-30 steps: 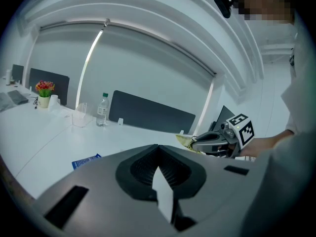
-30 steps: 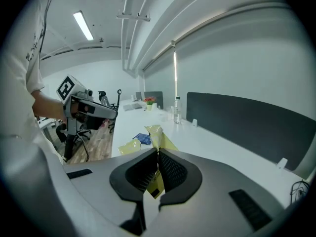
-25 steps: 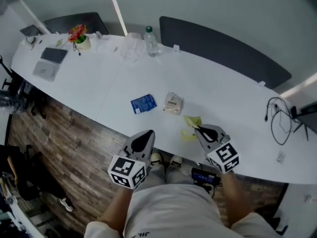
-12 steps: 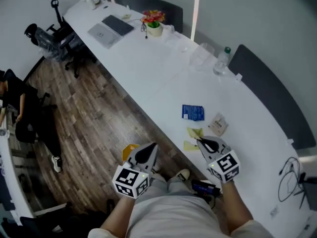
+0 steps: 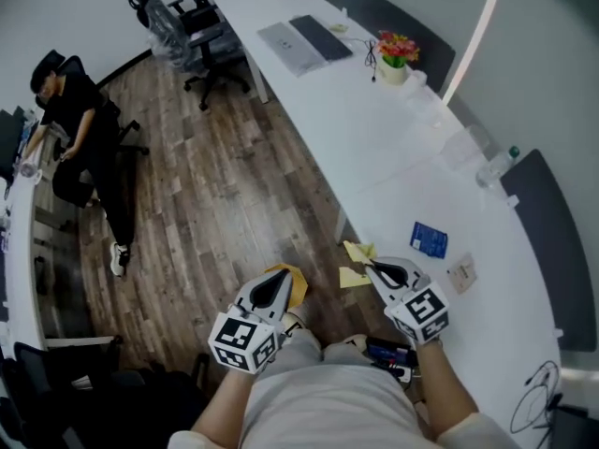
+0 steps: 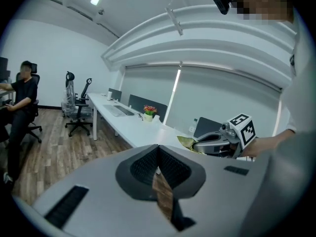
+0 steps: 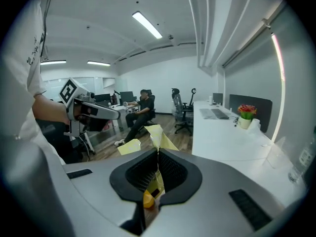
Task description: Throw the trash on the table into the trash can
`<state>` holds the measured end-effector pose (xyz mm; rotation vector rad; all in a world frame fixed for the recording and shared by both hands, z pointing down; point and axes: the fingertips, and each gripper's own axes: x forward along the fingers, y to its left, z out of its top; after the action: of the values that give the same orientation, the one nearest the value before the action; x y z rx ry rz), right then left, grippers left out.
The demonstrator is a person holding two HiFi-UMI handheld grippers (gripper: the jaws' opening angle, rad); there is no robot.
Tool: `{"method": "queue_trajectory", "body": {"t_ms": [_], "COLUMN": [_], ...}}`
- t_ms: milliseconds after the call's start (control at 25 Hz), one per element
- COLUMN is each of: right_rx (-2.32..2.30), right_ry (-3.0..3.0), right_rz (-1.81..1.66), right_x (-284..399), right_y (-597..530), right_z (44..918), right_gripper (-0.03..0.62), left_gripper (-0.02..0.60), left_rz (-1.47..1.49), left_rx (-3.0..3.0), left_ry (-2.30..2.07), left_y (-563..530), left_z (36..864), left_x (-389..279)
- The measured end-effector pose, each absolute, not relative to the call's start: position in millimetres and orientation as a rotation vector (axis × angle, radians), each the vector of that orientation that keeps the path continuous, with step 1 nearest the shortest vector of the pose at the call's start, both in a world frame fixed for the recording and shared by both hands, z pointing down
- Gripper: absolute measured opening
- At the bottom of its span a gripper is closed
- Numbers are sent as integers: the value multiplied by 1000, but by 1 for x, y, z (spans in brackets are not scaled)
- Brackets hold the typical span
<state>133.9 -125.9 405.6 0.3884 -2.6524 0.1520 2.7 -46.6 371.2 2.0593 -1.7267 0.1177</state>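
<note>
While the right claw (image 5: 369, 267) pinches it, the yellow wrapper (image 5: 353, 276) hangs crumpled.

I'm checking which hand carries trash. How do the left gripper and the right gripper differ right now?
The right gripper is clamped on a yellow wrapper; the left gripper has nothing between its jaws. The right gripper is beside the edge of the white table; the left gripper is farther out over the wood floor. Shared: both have their jaws together and point forward.
</note>
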Motion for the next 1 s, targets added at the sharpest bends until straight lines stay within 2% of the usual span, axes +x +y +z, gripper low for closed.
{"method": "queue_trajectory", "body": {"t_ms": [480, 1000], "right_rx": [157, -34], "right_ry": [-2665, -2618], "right_rz": [64, 33], "right_x": [-10, -54], "right_y": [-93, -74], "right_z": [396, 402], "right_gripper": [34, 34], "left_gripper": [0, 0], "left_rz": [38, -28], "left_rx": [1921, 1776], "left_ry": [-1894, -2020], "left_y": [16, 52], "left_z": [370, 371], "left_x": [-123, -163]}}
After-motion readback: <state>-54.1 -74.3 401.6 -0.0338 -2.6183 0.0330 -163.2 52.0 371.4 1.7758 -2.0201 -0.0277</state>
